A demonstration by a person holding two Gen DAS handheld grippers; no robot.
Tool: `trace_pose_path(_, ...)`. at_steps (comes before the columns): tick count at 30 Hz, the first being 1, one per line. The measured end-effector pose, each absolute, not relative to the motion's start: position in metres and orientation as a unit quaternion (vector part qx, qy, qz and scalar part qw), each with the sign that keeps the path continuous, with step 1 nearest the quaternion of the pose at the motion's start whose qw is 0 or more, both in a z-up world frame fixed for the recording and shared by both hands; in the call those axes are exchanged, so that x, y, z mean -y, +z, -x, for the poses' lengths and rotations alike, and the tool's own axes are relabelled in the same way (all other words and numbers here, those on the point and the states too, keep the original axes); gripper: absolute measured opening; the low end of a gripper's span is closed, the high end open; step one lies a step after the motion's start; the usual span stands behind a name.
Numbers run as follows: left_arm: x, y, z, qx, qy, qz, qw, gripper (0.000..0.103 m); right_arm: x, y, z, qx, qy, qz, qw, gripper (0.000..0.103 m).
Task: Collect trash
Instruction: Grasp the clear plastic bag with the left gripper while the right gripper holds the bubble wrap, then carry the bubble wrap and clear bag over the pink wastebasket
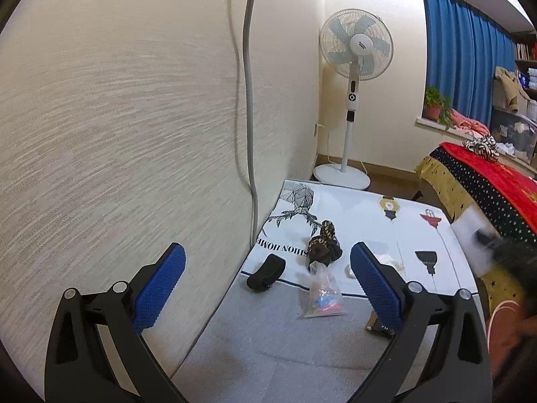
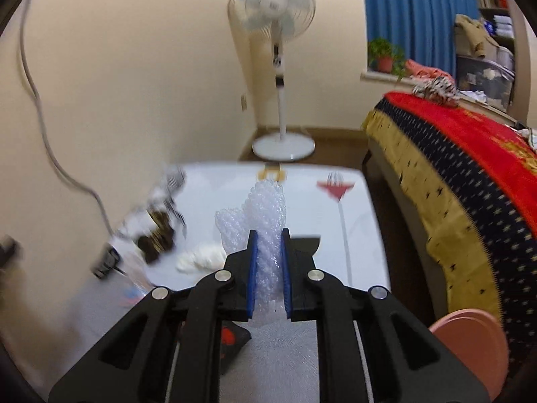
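- Right gripper (image 2: 268, 235), right-wrist view: black arms w/ blue pads (image 2: 252, 268) pressed onto a piece of bubble wrap (image 2: 258, 215). Wrap sticks up past the tips toward 12 o'clock and hangs out below the pads toward 6.
- No earlier pic given, so only the pinch itself is told.
- Left gripper (image 1: 268, 252), left-wrist view: jaws spread wide, nothing between the pads; blue fingers (image 1: 161, 288) at 8 and 4 o'clock of the frame.
- Grey mat (image 1: 268, 336) lies under both grippers; pink round thing (image 2: 470, 346) at 4 o'clock in right view, can't tell what it is.
- Clear plastic bag (image 1: 322, 295) w/ coloured bits inside lies on the mat, straddling the edge of the white printed sheet (image 1: 369, 221), just past the left gripper's gap.
- Black strap-like item (image 1: 266, 272) at 10 o'clock of the bag, near the wall.
- Dark patterned cloth bundle (image 1: 324, 245) just beyond the bag at 12 o'clock, touching its top.
- White crumpled tissue (image 2: 201, 255) on the sheet, at 9 o'clock of the right gripper's tips.
- Blurred white scrap (image 1: 476, 235) at 3 o'clock in left view; too smeared to tell more.
- Bed w/ red/yellow/navy star blanket (image 2: 470, 168) along the right side.
- Standing fan (image 1: 355, 47) in the far corner at 12 o'clock; grey cable (image 1: 250, 100) runs down the wall.
- Blue curtain (image 1: 463, 60) and potted plant (image 1: 434, 102) on the sill, far right.
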State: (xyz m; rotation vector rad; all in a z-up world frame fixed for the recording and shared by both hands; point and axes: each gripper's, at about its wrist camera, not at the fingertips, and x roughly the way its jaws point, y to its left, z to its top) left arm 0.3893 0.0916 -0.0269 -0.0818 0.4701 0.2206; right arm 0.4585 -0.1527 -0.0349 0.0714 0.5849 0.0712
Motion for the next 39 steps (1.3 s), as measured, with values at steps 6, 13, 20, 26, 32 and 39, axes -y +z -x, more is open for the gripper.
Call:
trace_pose_path(6,-0.082,-0.037,-0.397,-0.227,0.057,0.065,0.970,0.095,0.182,0.019,-0.382,-0.265,0.022,-0.037,0.963,0.014)
trace_pose_path(13,-0.066,-0.077,-0.437,-0.253,0.041,0.065,0.965,0.095,0.235,-0.009,-0.349,-0.297,-0.039,-0.082,0.951,0.015)
trace_pose_path(20,-0.053,-0.116,-0.475,-0.292,0.031,0.044,0.955,0.088,0.269,-0.025,-0.361,-0.318,-0.055,-0.106,0.940,0.015)
trace_pose_path(26,-0.053,-0.144,-0.496,-0.323,0.023,0.043,0.945,0.075,0.265,-0.027,-0.363,-0.315,-0.048,-0.079,0.945,0.015)
trace_pose_path(32,-0.058,-0.157,-0.510,-0.347,0.009,0.057,0.936,0.036,0.266,-0.028,-0.365,-0.318,-0.049,-0.074,0.944,0.015)
trace_pose_path(39,-0.059,-0.152,-0.506,-0.321,0.001,0.059,0.945,0.014,0.264,-0.029,-0.365,-0.320,-0.047,-0.068,0.944,0.015)
